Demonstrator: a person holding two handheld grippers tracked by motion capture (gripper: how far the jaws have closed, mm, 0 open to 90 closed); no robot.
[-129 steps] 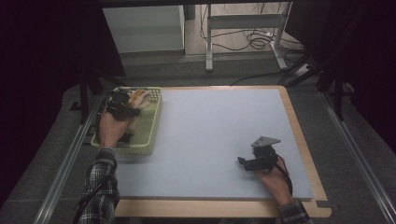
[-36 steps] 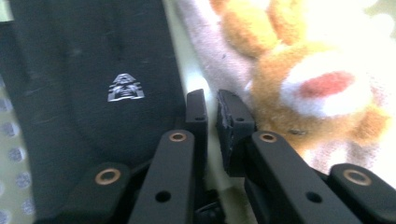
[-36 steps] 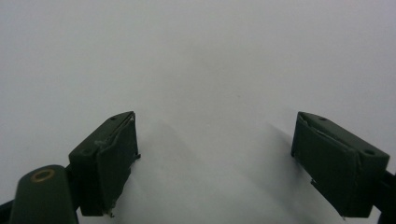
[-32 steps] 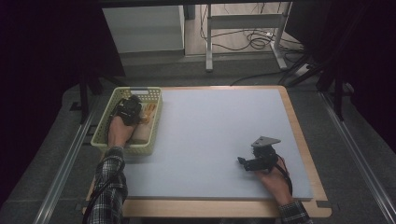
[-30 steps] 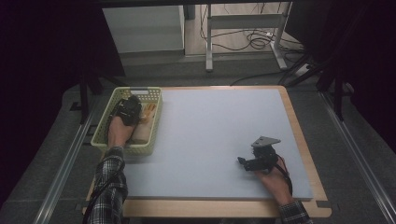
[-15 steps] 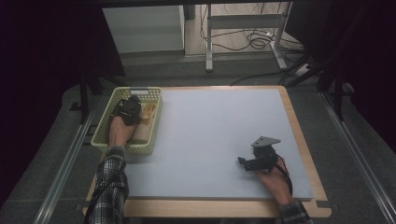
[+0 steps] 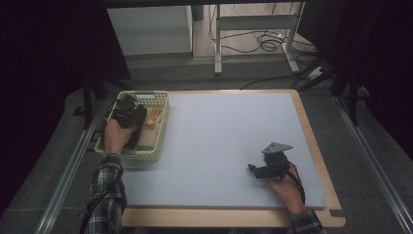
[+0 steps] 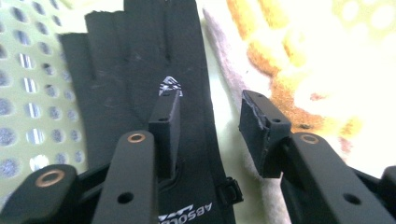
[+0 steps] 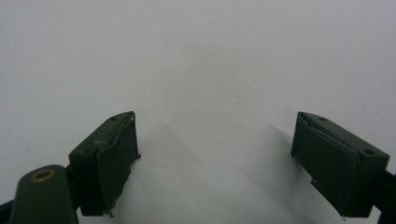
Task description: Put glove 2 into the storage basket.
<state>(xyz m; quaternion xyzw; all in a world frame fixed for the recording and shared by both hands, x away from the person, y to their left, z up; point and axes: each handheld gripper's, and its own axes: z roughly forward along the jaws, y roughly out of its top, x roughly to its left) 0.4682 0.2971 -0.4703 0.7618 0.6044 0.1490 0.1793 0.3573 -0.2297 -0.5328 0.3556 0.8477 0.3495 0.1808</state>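
left gripper (image 8: 210, 123): fingers just opening, apart | right gripper (image 9: 215, 158): fingers wide, level

One pale green perforated plastic basket (image 7: 161, 127), at the left edge of the worktop (image 7: 224, 146).
Inside the basket: one black fingerless fabric glove (image 8: 140, 84) with white print; just beside the glove, one yellow-and-orange fuzzy cloth item (image 8: 299, 60), its shape not clear.
Two black two-jaw hand-held tools: one over the basket (image 7: 127, 111), one well apart to its right on the worktop (image 7: 253, 169).
One worktop.

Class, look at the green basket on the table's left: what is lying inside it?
Inside the green basket lie a black fingerless glove and an orange-and-cream cloth. The left gripper hides part of both.
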